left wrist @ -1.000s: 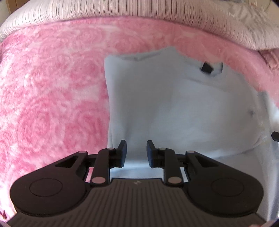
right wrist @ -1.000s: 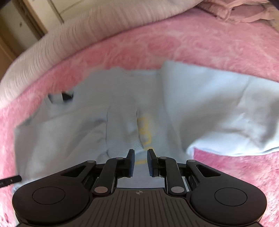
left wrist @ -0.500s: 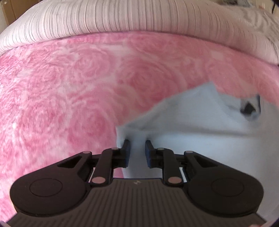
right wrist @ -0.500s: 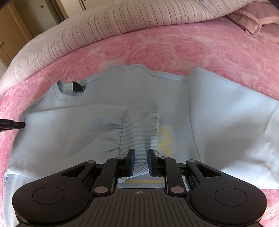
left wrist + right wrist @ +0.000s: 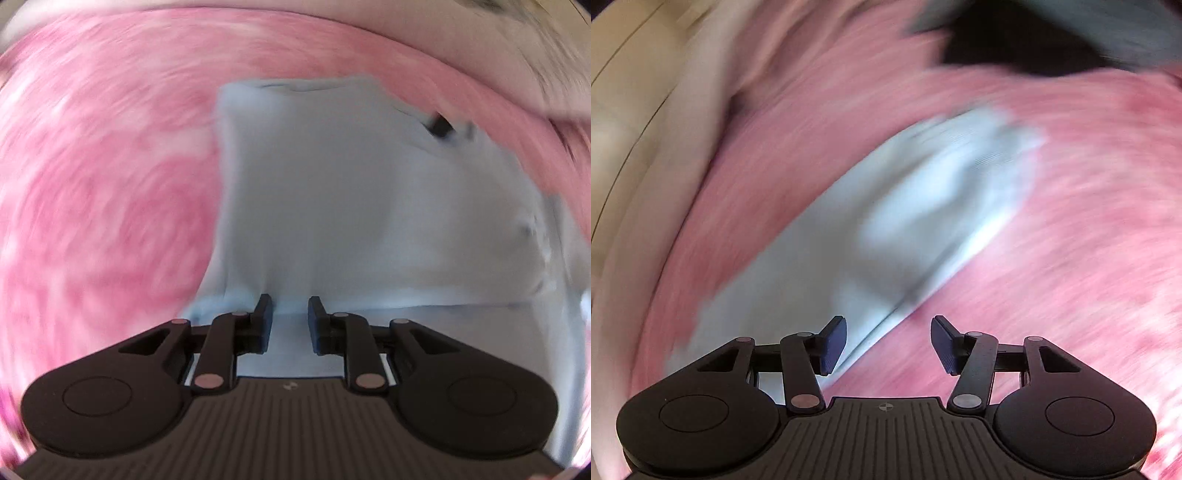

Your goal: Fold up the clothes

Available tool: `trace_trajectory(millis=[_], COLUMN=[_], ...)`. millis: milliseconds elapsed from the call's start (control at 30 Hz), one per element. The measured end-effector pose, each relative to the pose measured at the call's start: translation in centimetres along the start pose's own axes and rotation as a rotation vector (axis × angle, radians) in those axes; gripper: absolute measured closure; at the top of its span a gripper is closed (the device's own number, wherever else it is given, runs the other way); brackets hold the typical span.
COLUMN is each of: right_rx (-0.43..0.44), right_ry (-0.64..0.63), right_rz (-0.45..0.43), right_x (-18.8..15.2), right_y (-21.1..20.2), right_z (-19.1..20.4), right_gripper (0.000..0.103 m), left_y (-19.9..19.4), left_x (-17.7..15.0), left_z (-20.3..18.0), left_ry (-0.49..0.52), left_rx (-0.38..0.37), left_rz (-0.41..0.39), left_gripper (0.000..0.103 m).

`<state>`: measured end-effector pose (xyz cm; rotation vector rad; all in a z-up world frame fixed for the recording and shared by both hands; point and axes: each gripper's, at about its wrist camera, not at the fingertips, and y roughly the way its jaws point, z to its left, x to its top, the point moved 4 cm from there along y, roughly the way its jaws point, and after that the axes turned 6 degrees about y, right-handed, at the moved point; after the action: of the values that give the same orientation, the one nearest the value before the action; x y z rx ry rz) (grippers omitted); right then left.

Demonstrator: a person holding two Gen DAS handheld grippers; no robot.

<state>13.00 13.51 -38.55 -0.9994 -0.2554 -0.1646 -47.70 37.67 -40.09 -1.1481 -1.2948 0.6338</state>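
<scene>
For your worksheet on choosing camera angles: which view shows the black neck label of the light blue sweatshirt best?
The left wrist view: the black label sits at the light blue sweatshirt neckline, slightly blurred. The right wrist view shows only a smeared part of the sweatshirt, no label.

The right gripper (image 5: 888, 341) hangs with its jaws spread wide and nothing between them. Ahead, a light blue garment (image 5: 849, 240) lies in a blurred diagonal band on the pink blanket (image 5: 1071, 240), its edge passing just beside the left fingertip (image 5: 833, 343). Pale bedding (image 5: 646, 184) borders the left.
</scene>
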Motion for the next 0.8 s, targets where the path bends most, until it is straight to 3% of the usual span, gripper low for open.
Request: trace_trajectory(millis=[100,200,300,400,533,700,800], right_rx=[0.004,0.037,0.053,0.051,-0.035,-0.142,-0.052], right_ry=[0.166,0.277,0.276,0.129,-0.068,-0.315,-0.654], right_rz=[-0.083,-0.091,-0.106,-0.102,-0.125,-0.153,-0.252], right_x=[3.5,5.2,5.9,5.7,4.8,3.7,0.1], right_y=[0.3,1.6,2.2,2.2,1.3,0.2,-2.9], right_z=[-3.7,-5.8,-5.6,-4.0,-0.9,3.0,9.5], right_gripper=[0.048,0.049,0.048,0.051,0.088,0.097,0.097], left_y=[-1.1,-2.2,-3.2,-3.6,-4.1,-4.9,-5.2], left_x=[-0.2,-0.3,-0.5,-1.2,-2.4,-3.4,-4.0], left_z=[0.0,0.0,0.1,-0.3,-1.2,-1.1,-0.9], left_ry=[-0.034,-0.068,-0.103,-0.137,-0.138,-0.154,-0.180], left_rx=[0.012,0.025,0.035,0.016,0.006,0.006,0.014], left_rz=[-0.004,-0.008,-0.012,-0.013,-0.009,-0.010,-0.012], left_gripper=[0.086,0.086,0.086,0.086,0.086,0.086,0.086])
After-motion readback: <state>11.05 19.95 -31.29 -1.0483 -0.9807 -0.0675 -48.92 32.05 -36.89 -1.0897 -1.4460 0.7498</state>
